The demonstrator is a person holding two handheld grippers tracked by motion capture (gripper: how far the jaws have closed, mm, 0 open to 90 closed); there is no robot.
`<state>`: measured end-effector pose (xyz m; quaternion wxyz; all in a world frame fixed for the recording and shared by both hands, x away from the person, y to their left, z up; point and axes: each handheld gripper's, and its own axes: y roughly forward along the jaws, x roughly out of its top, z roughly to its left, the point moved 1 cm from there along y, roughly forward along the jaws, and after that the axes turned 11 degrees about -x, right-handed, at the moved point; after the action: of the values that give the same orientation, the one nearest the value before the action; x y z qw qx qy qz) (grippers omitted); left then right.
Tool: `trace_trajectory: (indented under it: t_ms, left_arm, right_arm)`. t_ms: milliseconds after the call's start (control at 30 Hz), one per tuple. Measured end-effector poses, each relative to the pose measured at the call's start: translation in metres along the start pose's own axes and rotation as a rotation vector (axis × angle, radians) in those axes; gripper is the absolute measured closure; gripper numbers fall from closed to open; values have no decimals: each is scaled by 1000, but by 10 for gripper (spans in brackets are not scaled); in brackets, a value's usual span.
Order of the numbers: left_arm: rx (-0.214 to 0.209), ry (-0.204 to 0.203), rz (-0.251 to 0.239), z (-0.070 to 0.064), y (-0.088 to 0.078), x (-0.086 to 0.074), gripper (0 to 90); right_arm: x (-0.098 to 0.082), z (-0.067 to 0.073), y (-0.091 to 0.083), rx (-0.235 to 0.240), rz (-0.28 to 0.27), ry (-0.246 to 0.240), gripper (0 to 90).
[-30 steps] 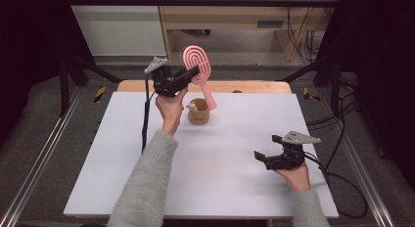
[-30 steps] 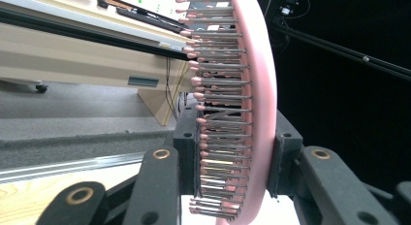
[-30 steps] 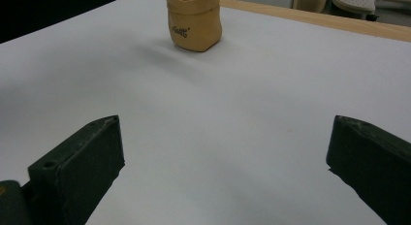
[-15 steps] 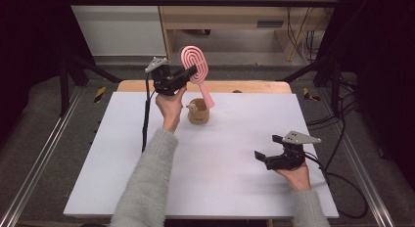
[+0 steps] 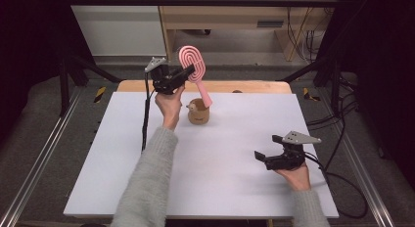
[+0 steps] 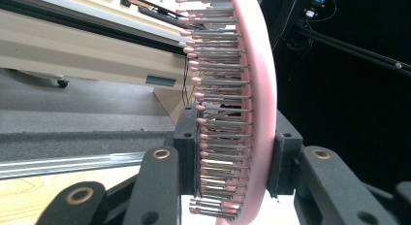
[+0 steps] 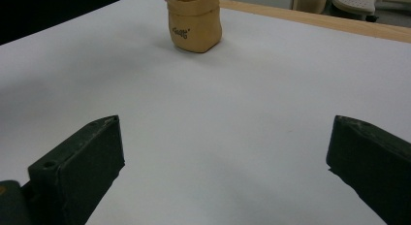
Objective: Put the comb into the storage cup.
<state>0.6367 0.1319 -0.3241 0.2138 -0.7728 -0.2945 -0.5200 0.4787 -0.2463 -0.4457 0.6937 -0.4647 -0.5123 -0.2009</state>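
Left gripper [image 5: 182,76], held up over the far side of the table, has its two black jaws clamped on the head of a pink oval plastic hairbrush [image 5: 192,65]; in the left gripper view one pad presses the smooth pink back of the brush [image 6: 259,89] & the other sits vs. the rows of grey, pink-tipped bristles, so the jaws are closed as far as the brush lets them. Brush stands near upright, tilted a bit, head up; its handle slants down & to the right, w/ the lower end at the rim of a small tan, sack-shaped soft pouch [image 5: 198,112], which sits upright on the white table top [image 5: 122,163] just beside the left hand [image 5: 169,103]. Whether the handle tip touches the pouch or hangs just behind it, can't tell from the high view. A black cable trails from the left gripper down past the grey knit sleeve [image 5: 147,188]. Right gripper [image 5: 264,156] rests low over the near right part of the table, well apart from brush & pouch, w/ jaws spread wide & nothing between them; the right gripper view shows bare white surface between the two black pads [image 7: 82,157] & the pouch [image 7: 195,22] farther off, dark lettering on its side. Wooden table edge [image 5: 254,86] shows beyond the white top.
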Motion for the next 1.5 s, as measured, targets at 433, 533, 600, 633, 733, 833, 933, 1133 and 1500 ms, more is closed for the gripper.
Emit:
trace_trajectory:
  t_ms: [433, 533, 600, 633, 733, 833, 933, 1133, 1500]
  left_arm:
    - [36, 18, 13, 8, 0, -2, 642]
    - [39, 17, 15, 10, 1, -3, 642]
    - [45, 18, 17, 11, 2, -4, 642]
    - [45, 21, 19, 11, 3, -4, 642]
    - [48, 23, 20, 12, 3, -5, 642]
    - [60, 26, 27, 14, 4, -7, 642]
    - [63, 25, 30, 17, 4, -8, 642]
    - [65, 26, 39, 19, 6, -11, 643]
    - [69, 9, 45, 25, 6, -21, 642]
  right_arm:
    - [-1, 0, 1, 1, 7, -1, 4]
    - [-1, 0, 0, 2, 6, -2, 4]
    - [0, 0, 0, 1, 6, -2, 4]
    - [0, 0, 0, 0, 5, -1, 4]
    - [0, 0, 0, 1, 6, -2, 3]
    - [0, 0, 0, 1, 6, -1, 4]
    - [0, 0, 0, 1, 6, -1, 4]
    - [0, 0, 0, 2, 6, -1, 4]
    - [0, 0, 0, 2, 7, 0, 4]
